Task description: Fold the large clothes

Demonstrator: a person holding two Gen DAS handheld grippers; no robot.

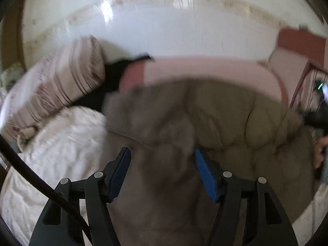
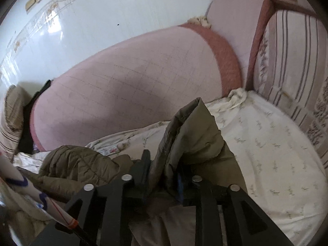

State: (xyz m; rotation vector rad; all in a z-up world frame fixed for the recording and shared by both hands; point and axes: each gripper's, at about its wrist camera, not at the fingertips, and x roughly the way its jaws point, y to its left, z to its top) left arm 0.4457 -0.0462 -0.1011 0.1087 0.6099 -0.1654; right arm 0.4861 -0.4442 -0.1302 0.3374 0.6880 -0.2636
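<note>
White tiled wall (image 2: 82, 30) is seen behind the bed (image 2: 266, 143). Olive jacket (image 1: 235, 112) is spread there; left gripper (image 1: 163, 153) is released, right gripper (image 2: 164, 164) is clamped on jacket fabric.

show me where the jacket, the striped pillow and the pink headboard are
jacket (image 1: 235, 110), left wrist view, quilted olive body.
striped pillow (image 1: 61, 82), left wrist view, middle of its side.
pink headboard (image 2: 133, 82), right wrist view, centre of padding.

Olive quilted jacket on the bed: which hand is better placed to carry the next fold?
Right, probably. A raised fold of the olive quilted jacket stands between the right tongs, while the left tongs hang open above the fabric, gripping nothing.
</note>
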